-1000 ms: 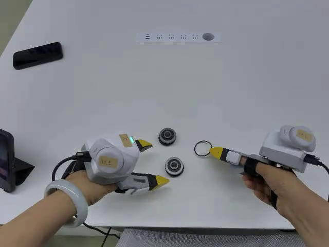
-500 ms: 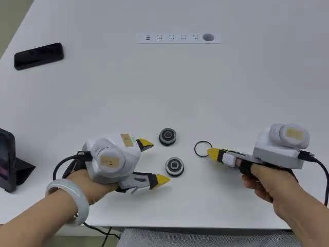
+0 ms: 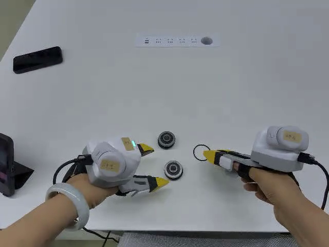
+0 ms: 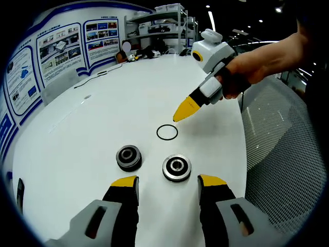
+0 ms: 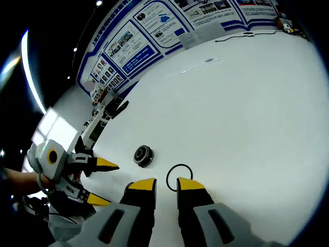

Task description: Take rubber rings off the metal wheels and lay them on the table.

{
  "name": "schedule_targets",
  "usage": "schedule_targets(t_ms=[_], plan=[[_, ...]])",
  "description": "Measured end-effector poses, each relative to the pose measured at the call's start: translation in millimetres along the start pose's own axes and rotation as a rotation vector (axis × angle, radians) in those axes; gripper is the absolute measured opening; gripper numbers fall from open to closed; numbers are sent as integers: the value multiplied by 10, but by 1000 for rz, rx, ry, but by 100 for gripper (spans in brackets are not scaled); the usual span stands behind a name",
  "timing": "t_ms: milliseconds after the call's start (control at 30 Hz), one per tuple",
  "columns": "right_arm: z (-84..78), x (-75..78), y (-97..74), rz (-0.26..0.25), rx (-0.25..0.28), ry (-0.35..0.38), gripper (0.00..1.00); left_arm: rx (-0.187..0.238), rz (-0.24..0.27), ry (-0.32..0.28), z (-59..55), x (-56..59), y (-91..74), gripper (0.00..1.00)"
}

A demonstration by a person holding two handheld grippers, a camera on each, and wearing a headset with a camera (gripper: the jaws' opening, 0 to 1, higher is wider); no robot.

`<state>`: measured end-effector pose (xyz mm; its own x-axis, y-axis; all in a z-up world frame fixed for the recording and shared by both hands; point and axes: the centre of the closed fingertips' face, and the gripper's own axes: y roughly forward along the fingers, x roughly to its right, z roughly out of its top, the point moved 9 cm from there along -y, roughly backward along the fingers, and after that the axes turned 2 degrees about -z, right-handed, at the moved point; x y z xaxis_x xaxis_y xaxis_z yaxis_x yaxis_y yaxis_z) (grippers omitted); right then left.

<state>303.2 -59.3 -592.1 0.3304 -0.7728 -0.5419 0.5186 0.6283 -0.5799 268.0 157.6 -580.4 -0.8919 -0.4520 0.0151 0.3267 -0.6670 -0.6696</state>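
Note:
Two metal wheels lie on the white table (image 3: 103,92), one farther (image 3: 166,139) and one nearer (image 3: 174,170). A thin black rubber ring (image 3: 201,151) lies flat to their right. My left gripper (image 3: 152,165) is open just left of the nearer wheel. In the left gripper view, both wheels (image 4: 128,157) (image 4: 176,168) sit just ahead of its tips (image 4: 168,181), with the ring (image 4: 167,132) beyond. My right gripper (image 3: 208,154) is shut and empty, its tip at the ring's right edge. The right gripper view has the ring (image 5: 179,177) just ahead of its tips (image 5: 165,185) and one wheel (image 5: 143,155).
A white power strip (image 3: 177,40) lies at the far side. A black flat device (image 3: 37,59) rests at the far left, and a dark stand (image 3: 6,164) sits at the left edge. The table's front edge runs close under both hands.
My right gripper has shifted a little left along the ring's right side. The ring, wheels and left gripper have stayed put.

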Motion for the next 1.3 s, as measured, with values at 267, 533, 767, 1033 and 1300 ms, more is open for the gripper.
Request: schedule_targets(t_ms=[267, 533, 767, 1033, 1300], plan=[[-124, -153, 92, 53, -42, -15, 17, -3, 1, 8, 58, 29, 53, 37], [-157, -232, 111, 79, -53, -23, 18, -3, -7, 25, 113, 44, 89, 27], [-178, -273, 114, 92, -53, -18, 19, -39, -20, 53, 134, 87, 160, 20], [-208, -290, 116, 102, -56, -9, 19, -60, -34, 101, 196, 101, 229, 16], [-222, -294, 114, 107, -57, 0, 18, -95, -47, 151, 216, 99, 276, 15]])
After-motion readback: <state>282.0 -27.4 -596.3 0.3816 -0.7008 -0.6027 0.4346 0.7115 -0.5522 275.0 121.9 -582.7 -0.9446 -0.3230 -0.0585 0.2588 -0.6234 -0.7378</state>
